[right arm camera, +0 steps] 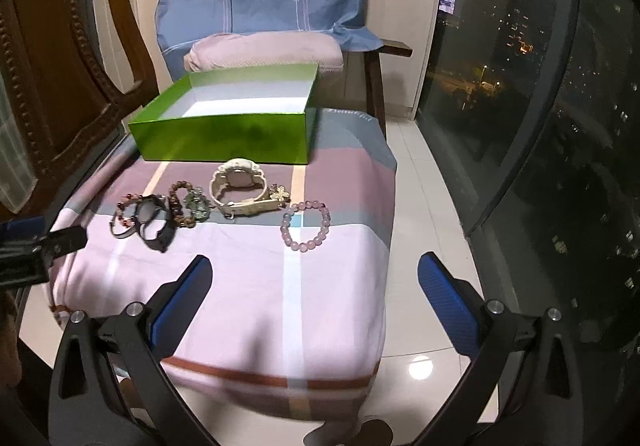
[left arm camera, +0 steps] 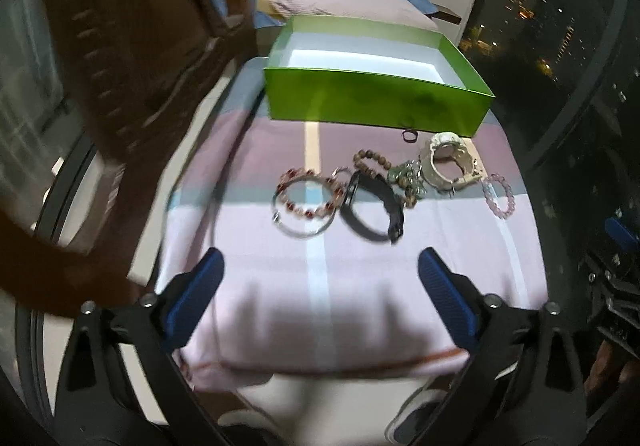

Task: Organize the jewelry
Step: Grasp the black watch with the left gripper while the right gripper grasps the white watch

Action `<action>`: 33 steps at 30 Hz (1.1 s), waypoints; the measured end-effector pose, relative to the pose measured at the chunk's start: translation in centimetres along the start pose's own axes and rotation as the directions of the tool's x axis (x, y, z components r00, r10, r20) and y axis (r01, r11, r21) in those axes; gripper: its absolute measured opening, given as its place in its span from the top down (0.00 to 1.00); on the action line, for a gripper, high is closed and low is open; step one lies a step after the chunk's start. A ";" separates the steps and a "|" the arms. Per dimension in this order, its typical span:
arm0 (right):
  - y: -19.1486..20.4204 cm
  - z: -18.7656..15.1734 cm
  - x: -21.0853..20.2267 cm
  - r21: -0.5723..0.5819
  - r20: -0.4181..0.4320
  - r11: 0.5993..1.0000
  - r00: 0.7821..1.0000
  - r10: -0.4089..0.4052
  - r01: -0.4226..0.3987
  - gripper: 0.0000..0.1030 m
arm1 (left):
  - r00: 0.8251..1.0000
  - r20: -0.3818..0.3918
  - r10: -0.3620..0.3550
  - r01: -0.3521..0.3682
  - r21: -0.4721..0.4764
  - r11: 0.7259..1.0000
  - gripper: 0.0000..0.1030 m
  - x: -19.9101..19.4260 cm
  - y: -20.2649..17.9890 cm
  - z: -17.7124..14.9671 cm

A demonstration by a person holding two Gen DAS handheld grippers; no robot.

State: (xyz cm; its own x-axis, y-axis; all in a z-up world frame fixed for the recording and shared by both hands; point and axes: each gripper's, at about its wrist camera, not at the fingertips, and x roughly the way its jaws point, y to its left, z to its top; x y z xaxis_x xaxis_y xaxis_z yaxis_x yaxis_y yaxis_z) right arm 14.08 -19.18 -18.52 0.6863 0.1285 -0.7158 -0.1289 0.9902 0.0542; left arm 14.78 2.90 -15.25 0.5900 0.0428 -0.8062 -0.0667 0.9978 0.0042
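Both my grippers, left gripper (left arm camera: 320,270) and right gripper (right arm camera: 314,278), gape empty above jewelry (right arm camera: 224,202) lined up before the green box (right arm camera: 224,142), its destination.

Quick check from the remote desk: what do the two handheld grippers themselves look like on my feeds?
Both match: the left gripper and right gripper each have two black angular plastic arms with silver pivot bolts, ending in blue ribbed pads. No cables, markings or sleeves are visible.
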 end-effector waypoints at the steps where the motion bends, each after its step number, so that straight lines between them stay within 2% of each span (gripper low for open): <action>1: -0.2 0.0 0.5 0.008 -0.006 1.000 1.000 0.011 -0.011 0.03 | 1.000 -0.003 0.001 -0.001 0.021 1.000 0.20 0.7 -0.5 0.3; 3: -0.4 0.1 1.4 0.018 -0.023 0.999 0.999 0.027 -0.027 0.03 | 1.000 -0.023 -0.002 0.003 0.062 0.998 0.31 2.2 -1.7 1.0; 5: -0.5 0.2 2.2 0.022 -0.035 0.999 0.999 0.036 -0.035 0.04 | 0.999 -0.042 -0.013 0.017 0.103 0.995 0.49 3.6 -2.5 1.8; 8: -0.4 0.5 3.0 0.022 -0.048 0.999 0.998 0.043 -0.042 0.04 | 0.997 -0.067 -0.038 0.046 0.126 0.991 0.62 5.6 -3.2 2.8; 13: -0.8 0.3 4.0 0.036 -0.078 0.998 0.995 0.054 -0.052 0.04 | 0.997 -0.069 -0.030 0.041 0.162 0.986 0.76 7.1 -3.8 3.3; 14: -0.8 0.3 4.2 0.038 -0.084 0.998 0.995 0.055 -0.052 0.04 | 0.998 -0.065 -0.022 0.033 0.167 0.985 0.85 7.3 -3.9 3.3; 15: -0.9 0.2 4.3 0.040 -0.088 0.998 0.994 0.058 -0.054 0.04 | 0.998 -0.064 -0.018 0.029 0.165 0.986 0.90 7.4 -3.8 3.4; 18: -0.9 0.3 4.5 0.038 -0.094 0.997 0.994 0.064 -0.060 0.04 | 0.997 -0.050 -0.053 0.059 0.136 0.989 0.92 7.1 -3.3 3.8; 21: -0.6 0.8 4.4 0.035 -0.092 0.995 0.991 0.092 -0.089 0.04 | 0.998 0.017 -0.068 0.065 0.141 0.988 0.92 4.9 -3.0 3.9; 22: -0.4 1.1 4.3 0.024 -0.087 0.995 0.991 0.103 -0.101 0.04 | 0.994 0.045 -0.097 0.091 0.131 0.987 0.92 3.4 -2.7 4.1; 29: 1.8 6.7 6.5 -0.175 -0.050 0.969 0.985 0.167 -0.173 0.05 | 0.965 0.200 -0.168 0.150 0.103 0.983 0.92 -4.6 -0.4 3.9; 33: 3.8 8.7 11.7 -0.329 -0.184 0.913 0.965 0.187 -0.240 0.19 | 0.961 0.209 -0.179 0.163 0.091 0.982 0.92 -5.6 0.6 3.7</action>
State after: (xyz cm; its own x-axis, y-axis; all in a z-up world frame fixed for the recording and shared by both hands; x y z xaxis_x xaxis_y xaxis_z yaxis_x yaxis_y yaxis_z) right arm 27.87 -13.43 -20.66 0.5065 0.2988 -0.8088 -0.5177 0.8555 -0.0081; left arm 14.39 3.47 -8.57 0.7472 -0.1268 -0.6524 0.1040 0.9918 -0.0737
